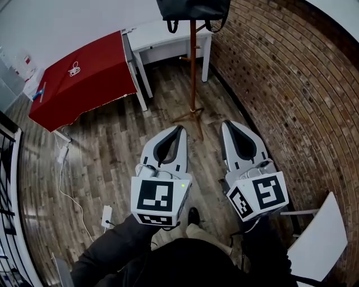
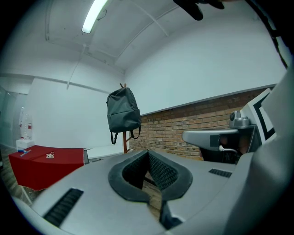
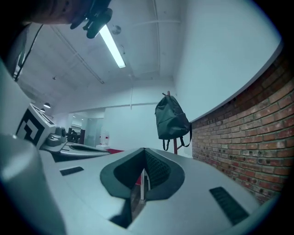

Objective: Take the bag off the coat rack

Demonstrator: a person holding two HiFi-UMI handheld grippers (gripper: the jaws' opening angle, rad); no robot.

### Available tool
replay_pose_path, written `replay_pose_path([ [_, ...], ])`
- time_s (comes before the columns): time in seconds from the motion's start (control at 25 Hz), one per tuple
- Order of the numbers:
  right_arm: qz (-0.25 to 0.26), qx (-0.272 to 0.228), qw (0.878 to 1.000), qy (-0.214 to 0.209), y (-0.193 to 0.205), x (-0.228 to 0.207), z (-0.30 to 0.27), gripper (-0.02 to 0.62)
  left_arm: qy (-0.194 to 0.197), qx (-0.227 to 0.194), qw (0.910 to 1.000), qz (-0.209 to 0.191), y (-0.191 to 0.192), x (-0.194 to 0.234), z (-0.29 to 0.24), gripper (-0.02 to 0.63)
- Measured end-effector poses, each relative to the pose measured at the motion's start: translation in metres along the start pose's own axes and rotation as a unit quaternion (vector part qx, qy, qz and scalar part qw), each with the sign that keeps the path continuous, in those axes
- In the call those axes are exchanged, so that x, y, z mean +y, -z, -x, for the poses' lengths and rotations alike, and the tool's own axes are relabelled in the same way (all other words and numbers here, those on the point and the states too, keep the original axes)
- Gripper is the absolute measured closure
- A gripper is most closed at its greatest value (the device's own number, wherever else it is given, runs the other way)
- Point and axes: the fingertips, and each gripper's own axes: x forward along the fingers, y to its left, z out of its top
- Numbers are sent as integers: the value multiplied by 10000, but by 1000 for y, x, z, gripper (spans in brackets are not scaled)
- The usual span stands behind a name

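Brick wall behind, soft bag on wooden coat rack (left gripper, right gripper: jaws together).

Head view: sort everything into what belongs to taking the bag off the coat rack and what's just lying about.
For the job:
bag
coat rack
left gripper, shut, empty
right gripper, shut, empty

Lying about:
red table
cord on it
white desk
white chair
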Motion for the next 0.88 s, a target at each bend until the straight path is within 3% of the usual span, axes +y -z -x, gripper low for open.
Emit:
replay_pose_path([
  [0.12,-192,447,9988,-39,13,-18,-23,589,-145,-174,9997,-58,-12,6,-20,597],
  [0.24,-273,545,9980,-139,15,-31,-42,589,-231,-264,9993,-84,-18,11,-39,597],
  [0.56,-90,168,9993,-330,0,-36,-91,589,-361,-362,9987,31,-23,47,-71,597],
  [0.88,26,-46,9998,-173,-6,-53,-167,589,-117,-561,9983,-119,-33,96,-136,597],
])
